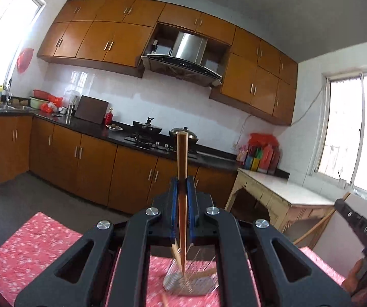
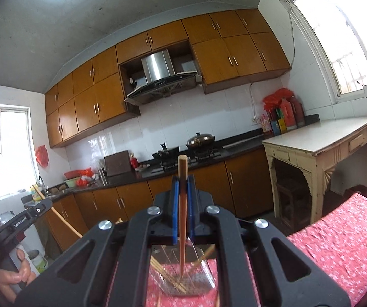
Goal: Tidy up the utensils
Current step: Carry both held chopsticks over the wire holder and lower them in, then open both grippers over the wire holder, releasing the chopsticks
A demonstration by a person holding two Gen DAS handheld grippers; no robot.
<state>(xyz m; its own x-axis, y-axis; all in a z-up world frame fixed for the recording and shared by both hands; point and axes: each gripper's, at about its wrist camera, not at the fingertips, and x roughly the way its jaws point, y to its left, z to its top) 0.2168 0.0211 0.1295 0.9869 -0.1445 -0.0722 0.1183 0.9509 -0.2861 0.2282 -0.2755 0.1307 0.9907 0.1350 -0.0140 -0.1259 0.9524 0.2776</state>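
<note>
Between the blue pads of each pair of tongs, a single wooden chopstick stands upright. The left tongs (image 1: 182, 179) are clenched on one chopstick (image 1: 182, 158), gripped near its middle, with the blunt end pointing up and the tapered tip pointing down. The right tongs (image 2: 182, 179) grasp a second chopstick (image 2: 182, 171) the same way.

Both tips hang above a clear holder (image 2: 183, 271) with a perforated metal base, which stands on the surface (image 2: 342, 250) and already contains several loose chopsticks leaning at angles. The tips look close to the holder, but whether they are inside it or above its rim cannot be told.

Judging by appearance, each chopstick is light, thin, stiff and smooth. A grip at the middle seems sensible, since it keeps the stick balanced; a hold near one end would probably let it pivot or slip between the pads. It does not look fragile, though it could roll if dropped.

A red cloth with a small white flower pattern covers the surface. Beyond it is a kitchen: orange-brown wooden cabinets (image 1: 101, 41) above and below a dark countertop, white wall tiles, a steel range hood (image 1: 183, 58) over a gas stove with two pots, a sink at the far end, a cream side table (image 2: 319, 148), and bright windows on both sides.
</note>
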